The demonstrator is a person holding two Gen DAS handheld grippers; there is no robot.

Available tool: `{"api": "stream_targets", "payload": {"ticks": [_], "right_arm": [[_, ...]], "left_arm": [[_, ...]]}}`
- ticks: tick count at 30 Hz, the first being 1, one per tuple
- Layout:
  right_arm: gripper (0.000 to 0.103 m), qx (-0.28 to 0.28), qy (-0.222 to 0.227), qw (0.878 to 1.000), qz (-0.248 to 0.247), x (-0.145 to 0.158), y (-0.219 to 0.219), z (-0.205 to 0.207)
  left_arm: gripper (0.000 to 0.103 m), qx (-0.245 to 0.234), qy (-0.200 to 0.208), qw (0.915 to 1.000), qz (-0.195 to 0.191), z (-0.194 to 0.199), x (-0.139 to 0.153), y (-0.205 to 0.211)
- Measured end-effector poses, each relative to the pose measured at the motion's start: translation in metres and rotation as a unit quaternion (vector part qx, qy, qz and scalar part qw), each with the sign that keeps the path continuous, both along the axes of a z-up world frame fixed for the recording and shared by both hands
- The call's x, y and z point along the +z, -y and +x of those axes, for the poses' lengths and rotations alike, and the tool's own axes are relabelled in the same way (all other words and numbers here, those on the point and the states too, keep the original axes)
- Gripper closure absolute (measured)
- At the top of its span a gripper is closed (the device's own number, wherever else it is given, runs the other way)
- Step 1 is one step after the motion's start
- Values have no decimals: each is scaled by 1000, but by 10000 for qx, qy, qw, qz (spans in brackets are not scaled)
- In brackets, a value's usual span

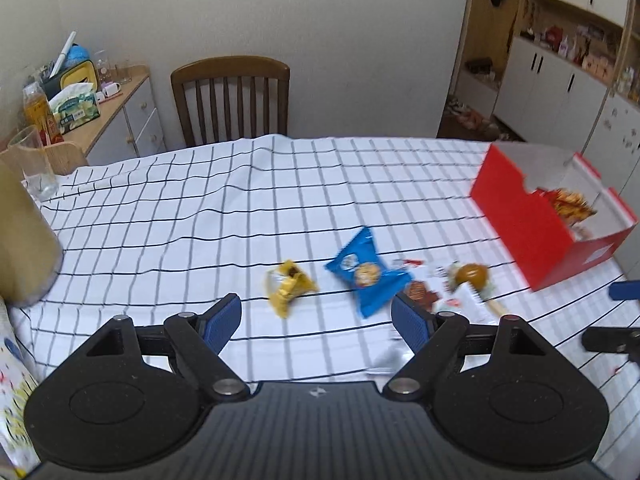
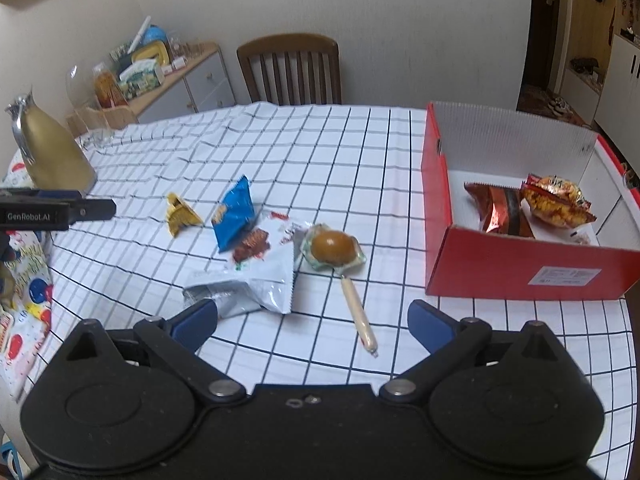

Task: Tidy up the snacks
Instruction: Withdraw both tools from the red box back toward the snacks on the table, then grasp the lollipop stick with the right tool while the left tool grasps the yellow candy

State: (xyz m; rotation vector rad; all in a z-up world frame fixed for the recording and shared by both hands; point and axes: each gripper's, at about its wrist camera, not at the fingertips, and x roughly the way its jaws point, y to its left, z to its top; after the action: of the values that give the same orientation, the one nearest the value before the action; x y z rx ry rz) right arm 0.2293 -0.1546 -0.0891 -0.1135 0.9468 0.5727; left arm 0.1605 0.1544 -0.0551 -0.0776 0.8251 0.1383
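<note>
Loose snacks lie on the checked tablecloth: a yellow packet, a blue cookie packet, a white-and-silver bag, a brown bun in clear wrap and a thin sausage stick. The red box at the right holds two orange-red packets. My left gripper hangs open just short of the yellow and blue packets. My right gripper is open near the sausage stick, empty.
A gold jug and a glass stand at the table's left. A wooden chair sits at the far edge. A sideboard with clutter stands left, cupboards right. A patterned bag lies at the near left.
</note>
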Motion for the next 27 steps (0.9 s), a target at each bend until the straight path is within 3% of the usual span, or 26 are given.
{"api": "stream_targets", "payload": {"ticks": [12, 27], "right_arm": [[18, -23, -240, 9991, -356, -42, -6, 30], [53, 205, -507, 9942, -927, -88, -23, 59]], "left_arm": [[21, -294, -256, 9989, 263, 41, -45, -29], [21, -565, -637, 9955, 409, 85, -95, -40]]}}
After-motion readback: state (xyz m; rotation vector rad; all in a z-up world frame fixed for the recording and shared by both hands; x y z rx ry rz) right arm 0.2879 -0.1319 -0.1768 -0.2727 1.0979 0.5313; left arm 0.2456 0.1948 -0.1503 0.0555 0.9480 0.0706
